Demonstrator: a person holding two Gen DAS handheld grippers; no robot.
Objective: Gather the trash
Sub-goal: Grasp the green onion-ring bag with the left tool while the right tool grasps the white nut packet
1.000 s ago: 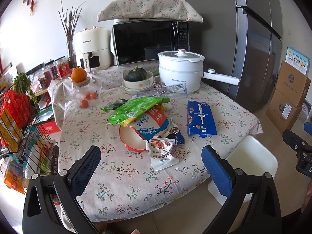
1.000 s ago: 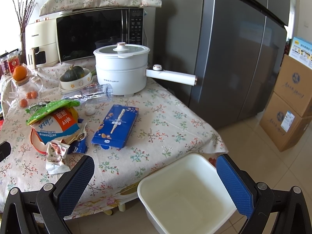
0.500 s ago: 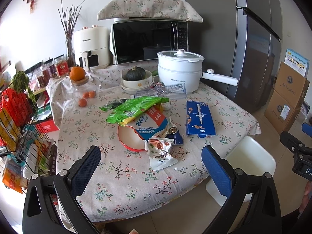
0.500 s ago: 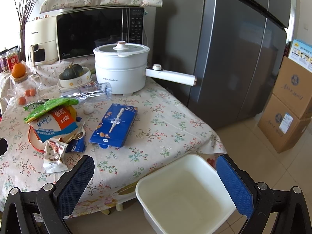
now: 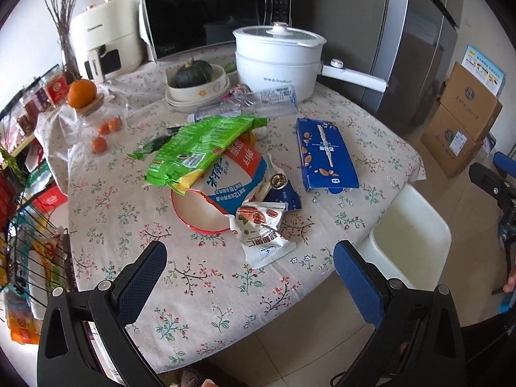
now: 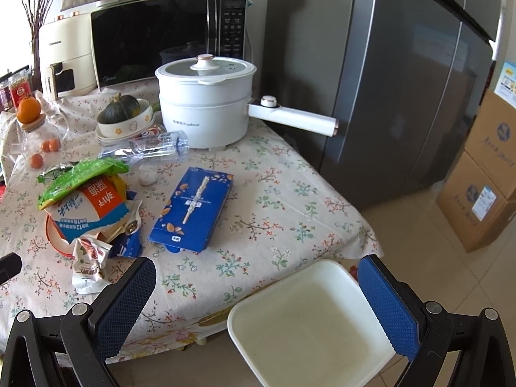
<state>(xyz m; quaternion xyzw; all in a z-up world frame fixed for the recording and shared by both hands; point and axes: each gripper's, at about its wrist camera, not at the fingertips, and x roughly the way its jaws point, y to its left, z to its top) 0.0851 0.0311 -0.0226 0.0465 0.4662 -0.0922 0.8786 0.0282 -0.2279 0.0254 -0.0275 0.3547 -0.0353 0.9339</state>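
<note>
A heap of wrappers lies mid-table: a green bag (image 5: 206, 143) (image 6: 80, 175) on top, a white, blue and orange bag (image 5: 235, 180) (image 6: 87, 211) under it, and a small nut packet (image 5: 262, 232) (image 6: 87, 266) nearest me. A flat blue box (image 5: 325, 154) (image 6: 193, 209) lies to their right, an empty clear bottle (image 5: 254, 103) (image 6: 148, 150) behind. A white bin (image 5: 416, 235) (image 6: 309, 319) stands on the floor at the table's corner. My left gripper (image 5: 250, 272) hangs open over the near edge, empty. My right gripper (image 6: 256, 300) is open above the bin.
A floral cloth covers the table (image 5: 206, 290). At the back stand a white cooking pot (image 5: 277, 61), a microwave (image 5: 213, 9), a bowl with a squash (image 5: 195, 80) and a jar topped by an orange (image 5: 87, 100). A wire rack (image 5: 25, 245) is left, cardboard boxes (image 6: 483, 174) and a fridge (image 6: 403, 80) right.
Both grippers have moved forward toward the table, so the wrappers and the bin look nearer and larger. Nothing on the table has shifted, and both grippers stay open.
</note>
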